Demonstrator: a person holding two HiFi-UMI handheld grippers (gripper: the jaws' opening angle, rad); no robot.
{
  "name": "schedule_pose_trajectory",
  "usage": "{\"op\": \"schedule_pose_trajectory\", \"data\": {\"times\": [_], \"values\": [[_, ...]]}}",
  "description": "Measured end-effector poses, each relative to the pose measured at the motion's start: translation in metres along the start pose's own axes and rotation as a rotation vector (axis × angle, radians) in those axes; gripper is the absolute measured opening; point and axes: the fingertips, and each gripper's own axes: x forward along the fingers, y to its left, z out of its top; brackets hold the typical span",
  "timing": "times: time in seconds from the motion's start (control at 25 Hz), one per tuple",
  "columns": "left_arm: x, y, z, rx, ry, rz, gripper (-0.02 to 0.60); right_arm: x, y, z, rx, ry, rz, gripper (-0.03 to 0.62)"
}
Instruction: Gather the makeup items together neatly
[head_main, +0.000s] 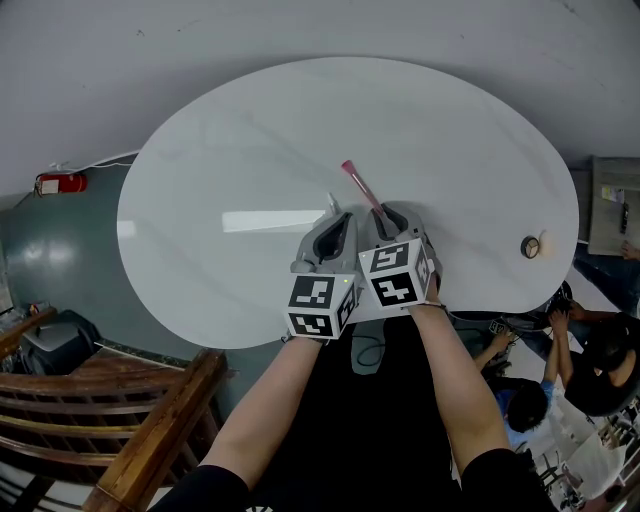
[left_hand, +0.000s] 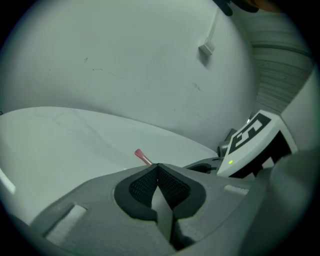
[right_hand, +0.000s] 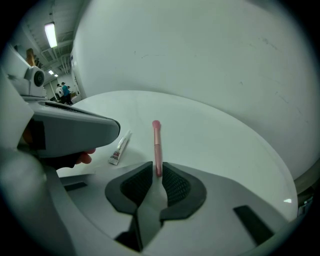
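We have the pink makeup brush (right_hand: 157, 145) on the table (head_main: 220, 160) just beside the small tube (right_hand: 120, 147), its end loose between the slightly parted jaws of the right gripper (right_hand: 156, 172); left gripper (left_hand: 158, 172) closed, empty; a round item (head_main: 530, 246) well apart is left to gather.

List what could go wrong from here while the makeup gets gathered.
Only the pink brush's near end sits between the right gripper's tips; a grip there could let it pivot or slip.
The left gripper, shut, crowds the right one; they may collide near the small tube.
The round item sits by the table's edge and could be knocked off.
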Motion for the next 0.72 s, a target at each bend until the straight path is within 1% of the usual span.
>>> {"op": "schedule_pose_trajectory", "data": {"times": [0.12,0.28,0.72], "values": [[0.0,0.0,0.001,-0.001,0.001,-0.001,0.008,0.0,0.003,0.0,0.0,0.011,0.007,0.043],[-0.001,0.001,0.002,-0.001,0.002,0.001,0.008,0.0,0.004,0.0,0.015,0.008,0.02,0.038],[0.002,-0.019,0.004,0.018,0.006,-0.011,0.008,-0.024,-0.012,0.003,0.053,-0.068,0.008,0.038]]}}
